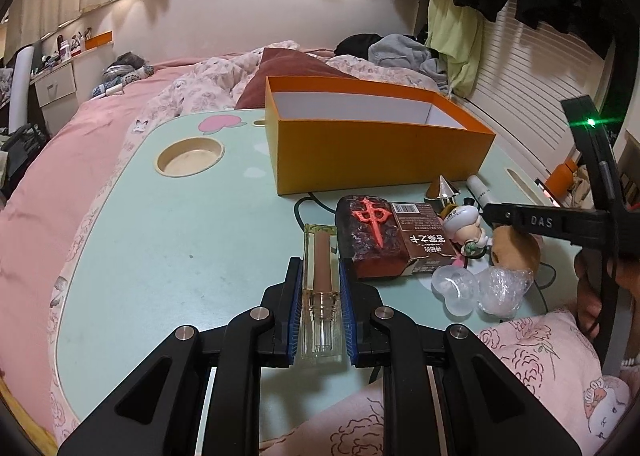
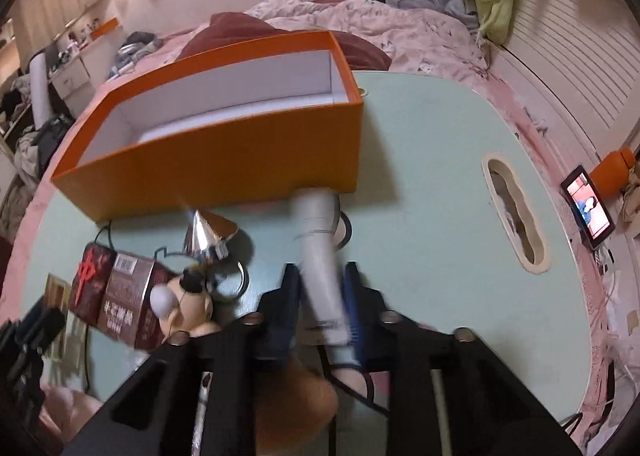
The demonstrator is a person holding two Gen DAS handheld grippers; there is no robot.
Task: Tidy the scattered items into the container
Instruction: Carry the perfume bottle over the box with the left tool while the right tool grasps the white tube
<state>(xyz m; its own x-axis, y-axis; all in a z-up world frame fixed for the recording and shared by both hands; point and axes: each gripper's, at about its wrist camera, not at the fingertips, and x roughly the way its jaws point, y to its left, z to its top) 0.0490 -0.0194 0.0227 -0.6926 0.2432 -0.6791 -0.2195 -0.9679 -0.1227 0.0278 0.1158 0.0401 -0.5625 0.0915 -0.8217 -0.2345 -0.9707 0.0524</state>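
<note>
Left gripper [image 1: 319, 276] fingers pinch a clear lip gloss tube [image 1: 319, 288] at lower center. Right gripper [image 2: 320, 276] fingers squeeze a white tube [image 2: 320, 256], blurry. Orange box [image 1: 380, 151] sits upper center on the desk [image 1: 180, 236].

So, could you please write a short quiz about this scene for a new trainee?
1. True or false: the orange box already holds items.
2. What do the left tongs hold?
A. clear lip-gloss tube
B. silver cone
C. doll figure
3. Fill in: the right tongs are shut on a ____ tube.

Key: 1 false, its visible inside is bare; 2 A; 3 white.
</note>
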